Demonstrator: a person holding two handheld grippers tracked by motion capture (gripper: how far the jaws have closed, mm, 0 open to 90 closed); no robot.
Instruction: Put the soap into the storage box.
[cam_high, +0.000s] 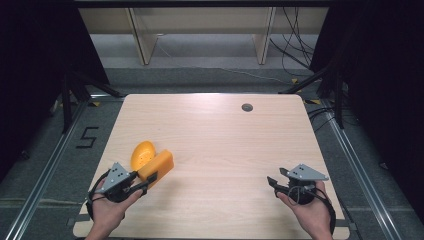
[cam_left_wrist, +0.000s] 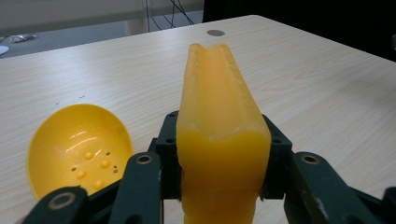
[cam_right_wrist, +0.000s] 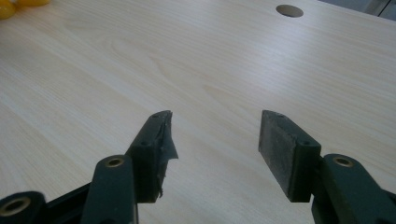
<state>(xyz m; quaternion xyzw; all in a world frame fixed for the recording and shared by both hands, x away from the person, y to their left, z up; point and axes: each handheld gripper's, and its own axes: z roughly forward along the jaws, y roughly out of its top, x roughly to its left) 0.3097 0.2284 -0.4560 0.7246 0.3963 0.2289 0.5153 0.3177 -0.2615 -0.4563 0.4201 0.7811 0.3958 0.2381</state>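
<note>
**A:** Two grippers are over your pale wood-grain tabletop (cam_high: 220, 140), so start with the big thing: the board is bare except at its near-left part, and a round grey cable hole (cam_high: 247, 107) sits near its far edge. Beyond it you have grey floor, light wooden shelf legs and loose black cables, with dark curtains on both sides.

**B:** And what am I holding?

**A:** Your left gripper (cam_high: 142, 182) is clamped on the orange, wedge-shaped block with a groove along its top (cam_high: 156, 166). In the left gripper view, the pads press its two flat sides near the close end, and the rest of that block (cam_left_wrist: 219, 135) juts forward over the table. I judge you took it by the flats because they give the pads a square seat.

**B:** The yellow thing beside it?

**A:** That is a yellow plastic half-shell, hollow side up, with small bumps and holes inside (cam_left_wrist: 77, 149). It lies on the table just to the left of the block; whether they touch, I cannot tell.

**B:** My other hand?

**A:** Your right gripper (cam_high: 277, 184) hovers at the near-right, well apart from both, jaws spread with nothing between them. One pad (cam_right_wrist: 163, 140) looks torn and ragged at its edge.
</note>
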